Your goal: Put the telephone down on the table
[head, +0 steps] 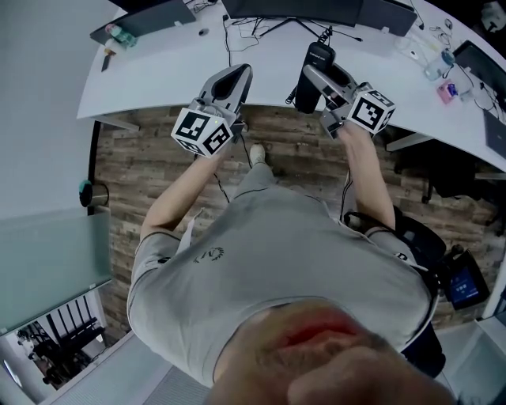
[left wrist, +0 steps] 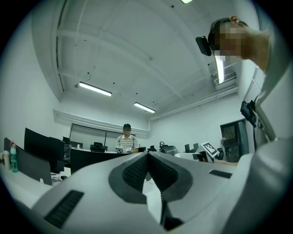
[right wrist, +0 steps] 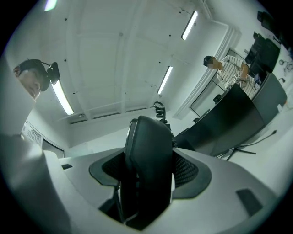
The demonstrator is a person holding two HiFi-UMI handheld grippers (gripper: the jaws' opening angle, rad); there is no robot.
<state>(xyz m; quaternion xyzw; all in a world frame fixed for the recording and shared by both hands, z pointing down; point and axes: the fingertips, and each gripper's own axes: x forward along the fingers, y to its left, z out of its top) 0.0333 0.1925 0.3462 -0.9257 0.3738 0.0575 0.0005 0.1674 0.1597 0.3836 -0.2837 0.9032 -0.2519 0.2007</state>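
Note:
A black telephone handset (head: pixel 314 75) is clamped in my right gripper (head: pixel 322 79), held upright above the white table's (head: pixel 158 79) front edge. In the right gripper view the handset (right wrist: pixel 149 169) fills the gap between both jaws, and its coiled cord (right wrist: pixel 159 111) rises behind it. My left gripper (head: pixel 234 79) hovers to the left of it over the table edge, jaws pressed together with nothing between them. The left gripper view shows the gripper (left wrist: pixel 147 170) shut and pointing up into the room.
Monitors (head: pixel 316 9) and cables stand at the table's back. A dark laptop (head: pixel 146 20) and a small bottle (head: pixel 118 33) lie far left, clutter (head: pixel 443 63) far right. Another person (left wrist: pixel 127 142) stands behind a far desk. Wooden floor (head: pixel 150 158) lies below me.

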